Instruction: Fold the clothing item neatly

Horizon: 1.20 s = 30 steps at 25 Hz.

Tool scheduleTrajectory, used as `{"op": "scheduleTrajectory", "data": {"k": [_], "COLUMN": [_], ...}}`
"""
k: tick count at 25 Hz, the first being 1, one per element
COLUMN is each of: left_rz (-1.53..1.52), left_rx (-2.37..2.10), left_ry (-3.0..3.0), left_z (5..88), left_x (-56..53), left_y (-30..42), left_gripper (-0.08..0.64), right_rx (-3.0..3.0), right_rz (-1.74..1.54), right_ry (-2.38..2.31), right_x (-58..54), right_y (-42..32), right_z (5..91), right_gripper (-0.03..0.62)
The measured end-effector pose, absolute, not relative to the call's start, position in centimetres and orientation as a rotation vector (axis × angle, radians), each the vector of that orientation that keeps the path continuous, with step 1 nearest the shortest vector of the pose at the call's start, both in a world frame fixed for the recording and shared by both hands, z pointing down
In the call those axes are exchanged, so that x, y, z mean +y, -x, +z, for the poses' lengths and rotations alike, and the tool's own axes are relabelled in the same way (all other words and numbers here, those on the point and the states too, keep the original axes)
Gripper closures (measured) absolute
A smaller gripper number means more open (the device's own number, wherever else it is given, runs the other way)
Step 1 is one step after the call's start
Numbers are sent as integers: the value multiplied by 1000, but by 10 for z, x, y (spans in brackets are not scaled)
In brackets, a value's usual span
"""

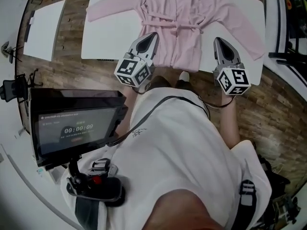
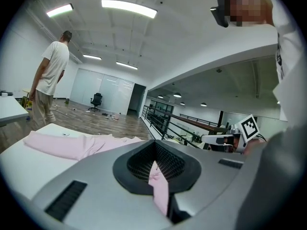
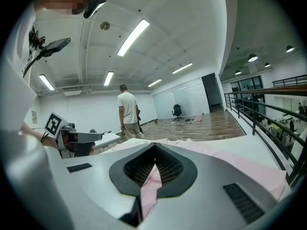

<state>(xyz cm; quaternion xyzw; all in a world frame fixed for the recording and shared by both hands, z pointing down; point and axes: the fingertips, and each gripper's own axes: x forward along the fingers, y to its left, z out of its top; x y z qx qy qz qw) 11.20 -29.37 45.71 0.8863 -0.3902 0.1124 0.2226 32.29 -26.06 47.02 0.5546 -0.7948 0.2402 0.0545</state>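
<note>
Status: both grips are on, fold not made yet.

- left gripper: jaws closed on a pinch of pink cloth. The left gripper view shows a strip of it clamped between the pads.
- right gripper: same, jaws closed with a pink fold running through them in the right gripper view.
- robe: lies flat and face-up on the white table, sleeves spread to both sides, belt tied across the waist, hem at the near table edge, closest to me.
- Position: I'm holding the lower half, one gripper per side. The left sits on the robe's left edge below the sleeve. The right sits just off the body's right edge, under the right sleeve. I can't tell from the head view whether that pinch is side seam or sleeve cloth.

My read: this is the start of the first fold. The next move needs both grippers to lift together, level with each other, and carry the cloth over the body without dragging the rest or bunching the belt. The cloth is soft and should drape and slip easily, so I keep the clamp shut until it's laid.
</note>
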Motion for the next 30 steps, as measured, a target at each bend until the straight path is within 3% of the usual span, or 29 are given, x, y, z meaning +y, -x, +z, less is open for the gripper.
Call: {"op": "scheduleTrajectory", "data": {"k": [8,13,15,30], "left_rz": [332,214,219,267], "left_rx": [-1181,-1186,-1154,-546], "left_ry": [-2415,-2474,-2504,-2699], "left_z": [454,438,435,434], "left_x": [-303,-239,-224,-152], "left_y": [-58,48,60,-86], "left_gripper": [561,561,561,561], "right_rx": [-2382,-2350,-2320,-1749], "right_rz": [735,566,559,622], "right_ry": [-1712,-1773,-1823,-2372], "right_x": [-256,-188,-167,-64], "right_y": [-296,-202,-190,-293], "right_z": [471,444,441,486], "right_gripper": [595,595,595,595]}}
